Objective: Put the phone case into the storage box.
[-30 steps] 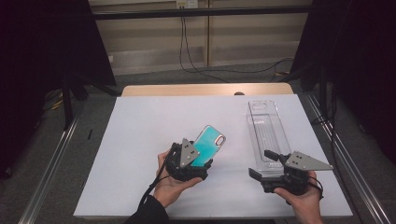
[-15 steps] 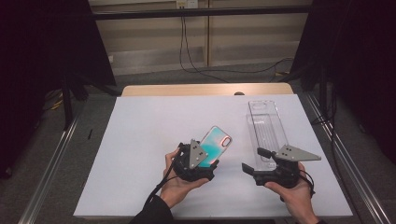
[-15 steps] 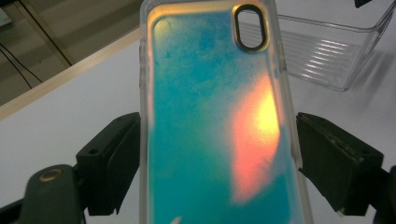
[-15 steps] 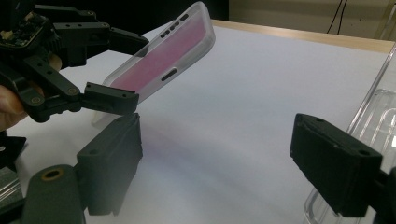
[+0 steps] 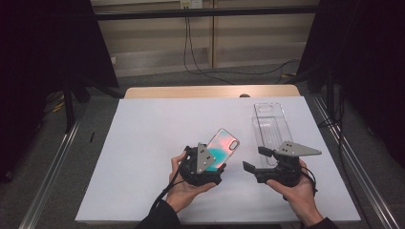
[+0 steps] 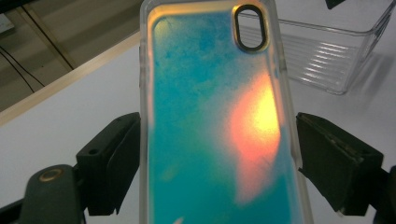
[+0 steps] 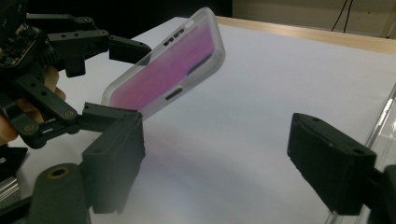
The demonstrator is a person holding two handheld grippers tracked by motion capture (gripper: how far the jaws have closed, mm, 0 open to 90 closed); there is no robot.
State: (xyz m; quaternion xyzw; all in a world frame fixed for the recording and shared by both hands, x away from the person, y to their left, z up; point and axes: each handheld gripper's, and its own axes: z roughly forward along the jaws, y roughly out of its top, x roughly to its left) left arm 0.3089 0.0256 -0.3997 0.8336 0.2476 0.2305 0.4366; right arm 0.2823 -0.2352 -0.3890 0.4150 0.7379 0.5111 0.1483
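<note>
High view: the left gripper point(image 5: 223, 153) sits near the middle of the white table point(image 5: 143, 143), toward the near edge, cupped in the person's left hand point(image 5: 187, 188). It pinches a phone case point(image 5: 221, 146) by its long edges; the case tilts up and away, its teal and pink back on show. Just to the right, the right gripper point(image 5: 255, 160) rests in the right hand point(image 5: 298, 191), jaws spread with nothing between them, pointing left toward the case. Behind it a clear plastic tray point(image 5: 271, 125) lies on the table's right side, running lengthwise toward the far edge.

Left gripper view: phone case point(image 6: 215, 121) stands between the two black jaws, both pressed to its sides. Camera cutout at the top. Clear tray point(image 6: 327, 56) shows at upper right, on the table.

Right gripper view: right gripper point(image 7: 215, 163) has jaws wide apart, bare white table point(image 7: 261, 84) between them; they have just closed a little. Farther off at left, the left gripper point(image 7: 116, 79) holds the phone case point(image 7: 166, 77) tilted, off the table, pink inside facing here. The tray's clear edge point(image 7: 385, 121) is at far right.
</note>
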